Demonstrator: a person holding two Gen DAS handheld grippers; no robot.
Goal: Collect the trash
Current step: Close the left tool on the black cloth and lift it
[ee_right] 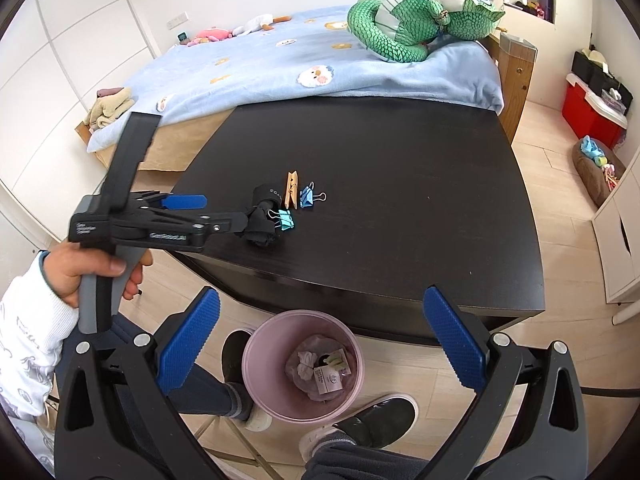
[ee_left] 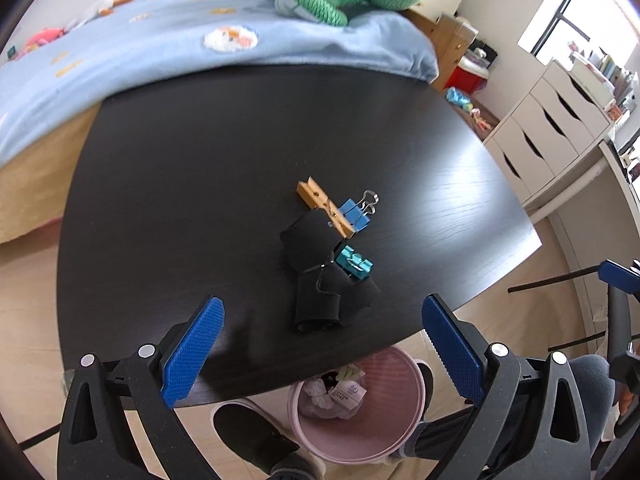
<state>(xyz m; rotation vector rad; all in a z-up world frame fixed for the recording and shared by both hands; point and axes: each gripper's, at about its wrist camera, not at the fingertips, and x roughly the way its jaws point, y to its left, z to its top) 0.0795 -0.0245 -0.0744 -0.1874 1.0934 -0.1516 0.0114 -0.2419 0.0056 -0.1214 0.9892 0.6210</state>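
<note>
Our left gripper (ee_left: 320, 344) hovers over the near edge of the dark table (ee_left: 200, 184), jaws wide apart and empty. Just ahead of them lies crumpled black fabric (ee_left: 320, 276), with a teal binder clip (ee_left: 354, 263), a wooden clothespin (ee_left: 325, 206) and a blue binder clip (ee_left: 355, 215) beyond. Our right gripper (ee_right: 320, 344), jaws apart, hangs above the pink trash bin (ee_right: 303, 364) holding scraps.

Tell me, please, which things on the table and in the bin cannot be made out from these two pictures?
- Black fabric item: kind unclear in both views; in the right wrist view the left tongs cover part of it.
- Pink bin: left wrist view, table edge hides its far rim.
- Label in the bin: print too small.
- Bin contents: crumpled, unidentifiable.
</note>
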